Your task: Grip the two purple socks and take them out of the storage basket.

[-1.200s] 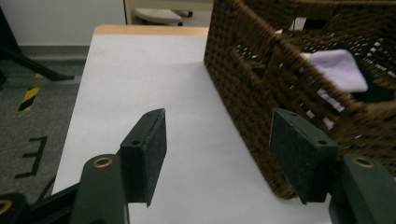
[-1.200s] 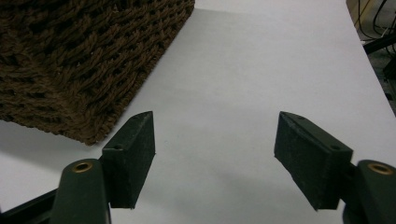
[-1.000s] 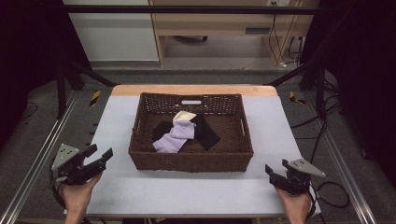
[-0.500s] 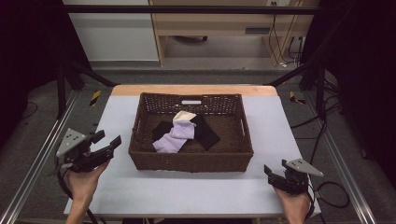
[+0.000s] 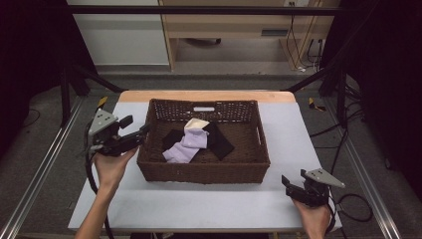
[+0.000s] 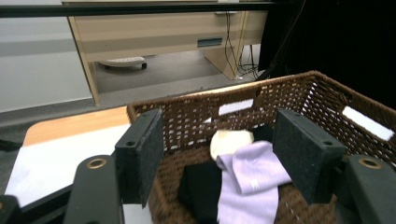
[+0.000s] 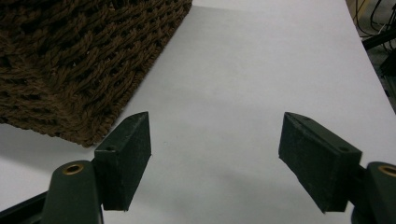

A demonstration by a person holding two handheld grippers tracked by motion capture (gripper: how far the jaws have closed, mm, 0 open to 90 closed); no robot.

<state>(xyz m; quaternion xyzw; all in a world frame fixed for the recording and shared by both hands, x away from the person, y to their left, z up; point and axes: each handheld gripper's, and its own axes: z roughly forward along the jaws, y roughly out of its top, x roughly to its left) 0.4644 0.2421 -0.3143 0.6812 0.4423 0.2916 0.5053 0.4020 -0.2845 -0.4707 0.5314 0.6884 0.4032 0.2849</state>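
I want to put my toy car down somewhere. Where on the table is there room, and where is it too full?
There is bare table in front of the basket, between the two hands, and a strip to its right, ahead of the right gripper. The basket floor is crowded: the lilac cloth lies over black cloths, and the left gripper hangs at its left rim.
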